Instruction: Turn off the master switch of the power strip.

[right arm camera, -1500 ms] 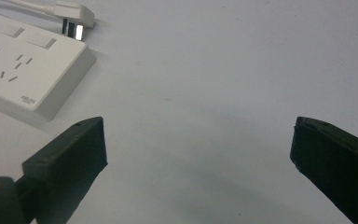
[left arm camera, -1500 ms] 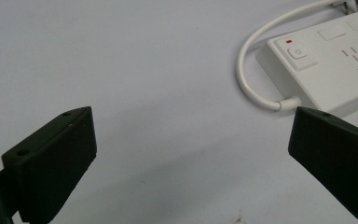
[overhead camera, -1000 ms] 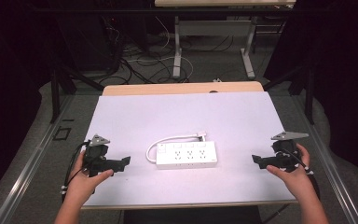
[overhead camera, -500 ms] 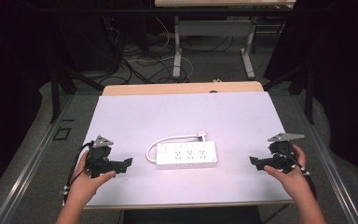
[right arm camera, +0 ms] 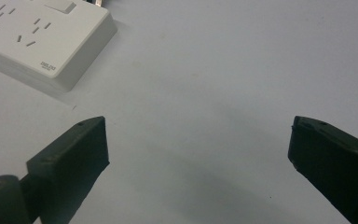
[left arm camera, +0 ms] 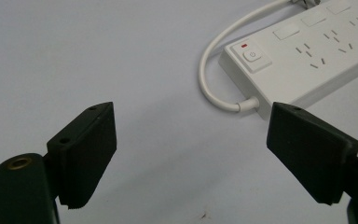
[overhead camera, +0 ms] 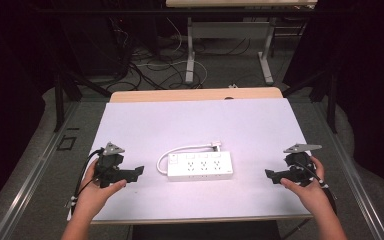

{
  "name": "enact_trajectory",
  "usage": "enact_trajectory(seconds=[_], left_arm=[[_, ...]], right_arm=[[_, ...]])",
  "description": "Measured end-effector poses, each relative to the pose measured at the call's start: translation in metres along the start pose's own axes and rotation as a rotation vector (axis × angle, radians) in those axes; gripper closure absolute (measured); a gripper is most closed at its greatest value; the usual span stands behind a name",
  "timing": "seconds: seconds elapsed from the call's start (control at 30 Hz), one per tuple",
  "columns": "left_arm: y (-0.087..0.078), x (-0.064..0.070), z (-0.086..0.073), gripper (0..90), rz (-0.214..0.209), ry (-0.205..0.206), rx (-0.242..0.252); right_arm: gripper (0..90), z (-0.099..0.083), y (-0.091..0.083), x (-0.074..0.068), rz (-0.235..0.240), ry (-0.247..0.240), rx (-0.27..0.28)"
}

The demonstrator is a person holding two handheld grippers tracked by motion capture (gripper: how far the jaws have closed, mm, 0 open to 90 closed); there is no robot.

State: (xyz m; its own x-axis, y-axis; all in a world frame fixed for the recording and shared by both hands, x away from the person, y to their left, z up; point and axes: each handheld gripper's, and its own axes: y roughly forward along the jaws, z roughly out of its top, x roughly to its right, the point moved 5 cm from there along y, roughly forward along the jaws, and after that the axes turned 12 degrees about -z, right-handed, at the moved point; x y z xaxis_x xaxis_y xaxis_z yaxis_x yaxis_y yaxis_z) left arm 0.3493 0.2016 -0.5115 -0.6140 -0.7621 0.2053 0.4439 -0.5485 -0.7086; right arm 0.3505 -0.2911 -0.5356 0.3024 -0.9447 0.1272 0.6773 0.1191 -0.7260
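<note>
A white power strip (overhead camera: pixel 200 167) lies flat near the front middle of the white table (overhead camera: pixel 195 125), its cord (overhead camera: pixel 185 150) looping from its left end round to a plug behind it. My left gripper (overhead camera: pixel 136 172) rests low at the strip's left, open and holding nothing. In the left gripper view the strip (left arm camera: pixel 303 60) with its switch (left arm camera: pixel 253 57) and cord (left arm camera: pixel 214 88) lies ahead at the upper right of the left gripper (left arm camera: pixel 191 154). My right gripper (overhead camera: pixel 270 174) is open at the strip's right; its own view has the strip's end (right arm camera: pixel 42 42) at upper left of the right gripper (right arm camera: pixel 198 158).
A wooden strip (overhead camera: pixel 195 95) borders the table's far edge. Beyond it stand desk legs (overhead camera: pixel 190 50) and tangled cables (overhead camera: pixel 145 60) on the floor. Metal rails (overhead camera: pixel 35 170) run along both sides of the table.
Both grippers have drifted slightly downward toward the table and nearer the front edge. The power strip has not moved.
</note>
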Motion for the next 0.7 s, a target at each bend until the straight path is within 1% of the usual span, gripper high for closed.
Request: enact_trajectory(seconds=[0.03,0.07,0.13,0.17,0.2,0.27,0.3,0.33,0.37,0.4,0.43,0.5,0.57,0.6,0.67,0.7], left_arm=[[0.001,0.001,0.002,16.3,-0.005,-0.008,0.021],[0.000,0.001,0.003,16.4,0.001,-0.011,0.015],[-0.002,0.001,0.005,16.6,-0.003,-0.008,-0.001],[0.000,0.002,0.007,16.6,0.000,-0.012,0.022],[-0.001,0.002,0.008,16.7,0.008,0.002,0.021],[-0.001,0.003,0.011,17.0,0.000,-0.003,0.019],[-0.001,0.004,0.012,17.3,0.003,-0.009,0.032],[-0.001,0.004,0.013,17.3,0.003,-0.002,0.030],[-0.001,0.006,0.014,18.1,0.000,-0.013,0.041],[-0.002,0.006,0.014,18.8,0.000,0.000,0.034],[-0.002,0.007,0.015,19.4,-0.010,-0.014,0.037],[-0.001,0.008,0.017,20.5,-0.010,-0.011,0.044],[0.000,0.010,0.020,20.9,-0.015,-0.016,0.064],[0.000,0.010,0.020,21.2,-0.015,-0.014,0.061],[0.001,0.011,0.022,21.6,-0.017,-0.002,0.062],[0.000,0.011,0.023,21.6,-0.018,0.001,0.050]], right_arm=[[4.6,0.000,0.000,0.000,-0.001,0.000,0.000],[4.6,0.000,0.000,0.000,-0.001,0.000,-0.001],[4.6,0.000,0.000,0.000,-0.001,0.000,-0.002],[4.6,0.000,0.000,0.000,-0.001,0.000,-0.002],[4.6,-0.001,0.001,0.000,-0.001,0.000,-0.004],[4.7,-0.001,0.001,0.001,0.001,-0.004,-0.001],[4.7,-0.001,0.001,0.001,-0.001,0.001,-0.003],[4.7,-0.001,0.001,0.001,-0.001,0.001,-0.003],[4.7,-0.001,0.000,0.001,-0.004,0.001,-0.005],[4.7,-0.001,0.000,0.001,-0.006,0.005,-0.006],[4.7,-0.001,0.000,0.001,-0.005,0.001,-0.005],[4.7,-0.001,0.001,0.001,0.000,0.000,-0.005],[4.7,-0.001,0.001,0.001,0.000,-0.001,-0.005],[4.7,-0.001,0.001,0.001,0.000,-0.007,-0.002],[4.7,-0.002,0.002,0.001,0.000,-0.002,-0.007],[4.7,-0.002,0.002,0.001,0.000,-0.002,-0.007]])
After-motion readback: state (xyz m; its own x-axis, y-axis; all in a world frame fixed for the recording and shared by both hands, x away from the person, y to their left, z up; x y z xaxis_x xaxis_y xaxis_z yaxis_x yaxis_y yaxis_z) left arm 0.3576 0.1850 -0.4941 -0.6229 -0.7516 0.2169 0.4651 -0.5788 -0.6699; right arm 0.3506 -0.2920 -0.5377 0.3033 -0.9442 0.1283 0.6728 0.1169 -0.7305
